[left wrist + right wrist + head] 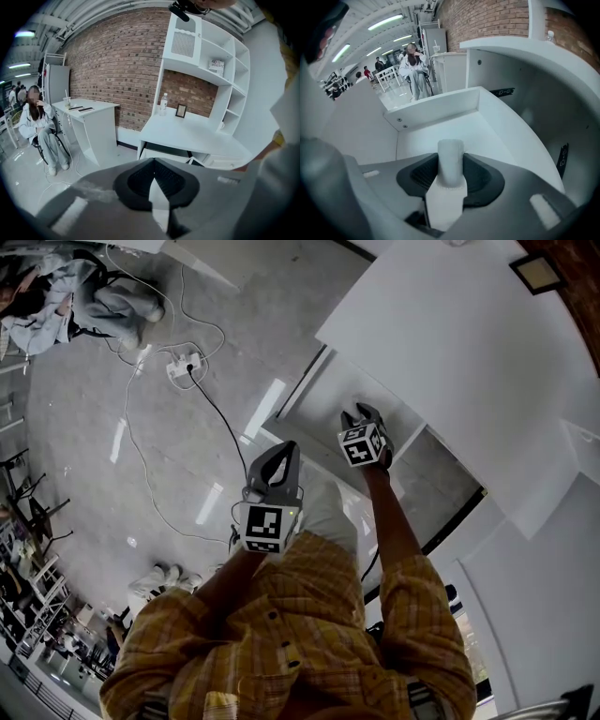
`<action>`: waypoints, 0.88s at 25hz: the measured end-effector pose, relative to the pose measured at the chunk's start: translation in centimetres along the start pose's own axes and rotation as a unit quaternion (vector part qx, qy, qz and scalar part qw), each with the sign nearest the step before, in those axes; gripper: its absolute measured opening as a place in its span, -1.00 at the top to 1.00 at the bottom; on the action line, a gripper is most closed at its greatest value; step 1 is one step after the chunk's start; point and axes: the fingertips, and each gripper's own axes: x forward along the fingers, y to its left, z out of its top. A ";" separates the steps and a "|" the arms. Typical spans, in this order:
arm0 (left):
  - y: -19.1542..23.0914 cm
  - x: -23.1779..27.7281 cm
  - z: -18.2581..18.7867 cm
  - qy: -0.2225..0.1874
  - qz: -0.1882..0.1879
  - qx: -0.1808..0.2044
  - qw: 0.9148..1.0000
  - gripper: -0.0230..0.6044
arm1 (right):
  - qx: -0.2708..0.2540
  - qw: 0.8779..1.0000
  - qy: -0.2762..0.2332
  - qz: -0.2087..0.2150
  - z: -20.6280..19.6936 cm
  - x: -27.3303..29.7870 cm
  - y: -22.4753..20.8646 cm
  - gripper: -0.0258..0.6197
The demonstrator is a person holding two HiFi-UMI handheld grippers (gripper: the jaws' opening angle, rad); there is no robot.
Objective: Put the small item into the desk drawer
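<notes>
Head view: the right gripper [361,414] reaches over the open drawer [323,404] under the front edge of the white desk [450,324]. The left gripper [279,457] hangs clear of the desk.

Left gripper view: the jaws are closed together with nothing between them.

Right gripper view: the jaws are partly apart, clamped on a small white bottle [449,180]. The bottle is above the drawer's bare floor [440,129].

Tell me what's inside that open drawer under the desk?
Only bare white floor and walls show inside the drawer; nothing lies in the visible part. The right hand-held gripper, holding a small white item, covers the near end, so that part is unknown.
</notes>
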 end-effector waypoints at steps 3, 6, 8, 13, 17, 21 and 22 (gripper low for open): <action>0.2 0.0 -0.1 0.002 0.003 -0.001 1.000 0.92 | -0.011 1.000 0.017 0.003 -0.6 1.0 0.0 0.41; 0.3 -0.1 -0.3 0.005 0.005 -0.006 1.000 0.92 | -0.009 1.000 0.029 0.005 -1.2 1.5 -0.2 0.41; 0.4 -0.2 -0.3 0.005 0.007 -0.008 1.000 0.92 | -0.014 0.999 0.035 0.002 -1.5 1.7 -0.4 0.41; 0.5 -0.1 -0.4 0.006 0.011 -0.010 1.000 0.92 | -0.035 0.998 0.048 0.005 -2.1 2.6 -0.3 0.41; 0.8 -0.1 -0.5 0.007 0.013 -0.010 1.000 0.92 | -0.045 0.998 0.055 0.005 -2.4 3.1 -0.2 0.41; 0.8 -0.1 -0.8 0.007 0.012 -0.010 1.000 0.92 | -0.041 0.997 0.063 0.013 -2.9 3.5 0.0 0.37; 0.8 -0.1 -0.9 0.007 0.011 -0.011 1.000 0.92 | -0.036 0.997 0.064 0.017 -2.9 3.5 0.2 0.29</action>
